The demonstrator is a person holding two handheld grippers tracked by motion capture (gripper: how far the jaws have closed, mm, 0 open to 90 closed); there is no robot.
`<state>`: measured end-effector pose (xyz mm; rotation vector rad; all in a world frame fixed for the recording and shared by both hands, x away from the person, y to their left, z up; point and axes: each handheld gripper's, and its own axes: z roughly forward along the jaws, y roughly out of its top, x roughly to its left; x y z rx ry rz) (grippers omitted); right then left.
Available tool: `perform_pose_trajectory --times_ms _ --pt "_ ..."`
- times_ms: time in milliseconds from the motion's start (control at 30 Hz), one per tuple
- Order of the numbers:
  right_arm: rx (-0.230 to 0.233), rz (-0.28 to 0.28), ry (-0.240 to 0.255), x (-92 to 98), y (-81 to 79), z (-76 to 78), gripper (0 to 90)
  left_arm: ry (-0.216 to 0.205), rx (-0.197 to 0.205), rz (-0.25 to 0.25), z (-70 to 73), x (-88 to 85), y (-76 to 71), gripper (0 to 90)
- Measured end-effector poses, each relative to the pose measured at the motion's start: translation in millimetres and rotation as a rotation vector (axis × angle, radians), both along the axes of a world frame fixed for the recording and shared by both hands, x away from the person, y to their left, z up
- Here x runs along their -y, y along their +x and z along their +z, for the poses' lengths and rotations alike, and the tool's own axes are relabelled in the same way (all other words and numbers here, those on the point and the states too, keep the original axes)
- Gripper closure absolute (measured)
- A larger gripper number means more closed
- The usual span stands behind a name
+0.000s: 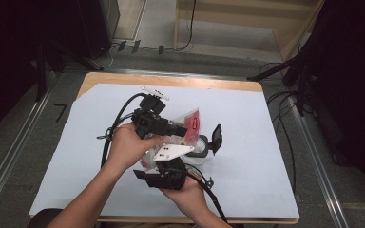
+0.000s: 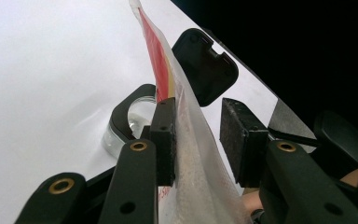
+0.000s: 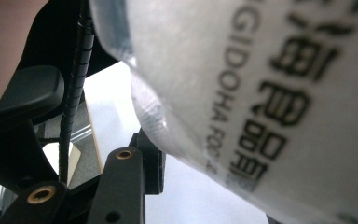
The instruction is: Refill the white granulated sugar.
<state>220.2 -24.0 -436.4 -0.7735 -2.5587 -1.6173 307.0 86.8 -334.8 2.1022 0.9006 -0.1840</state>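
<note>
- Your left tool (image 2: pixel 196 140) stands parted around the bag (image 2: pixel 193 154); only one pad touches.
- Your right tool (image 1: pixel 168 172): grip can't be told.
- Jar (image 1: pixel 200 151), at the bag's 4 o'clock, is open; pouring remains.

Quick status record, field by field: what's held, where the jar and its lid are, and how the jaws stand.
work in hand: clear plastic bag with a red label, held tilted over the jar
jar: small clear jar on the white table cover, mouth open
lid: black flip lid hinged up, on the jar's right in the high view
left gripper: bag between the jaws, lying against one pad; the other pad stands off it
right gripper: below the bag; printed bag face close to its camera; grip unclear
bag contents: cannot tell
</note>
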Motion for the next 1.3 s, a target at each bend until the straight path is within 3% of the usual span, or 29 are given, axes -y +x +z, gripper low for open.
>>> perform_pose_trajectory --times_ms 567,1033,1300 --pt "0.003 0.000 -0.004 0.1 -0.5 1.0 63.7 -0.004 -0.004 -0.001 0.7 0.5 0.0 67.4" --pt "-0.023 -0.009 0.024 -0.3 -1.4 2.7 63.9 0.012 0.006 0.004 3.5 1.4 -1.2 66.5" --pt "-0.056 -0.013 0.053 1.3 0.3 3.6 63.7 -0.005 0.002 0.010 3.4 1.8 -1.1 64.9"
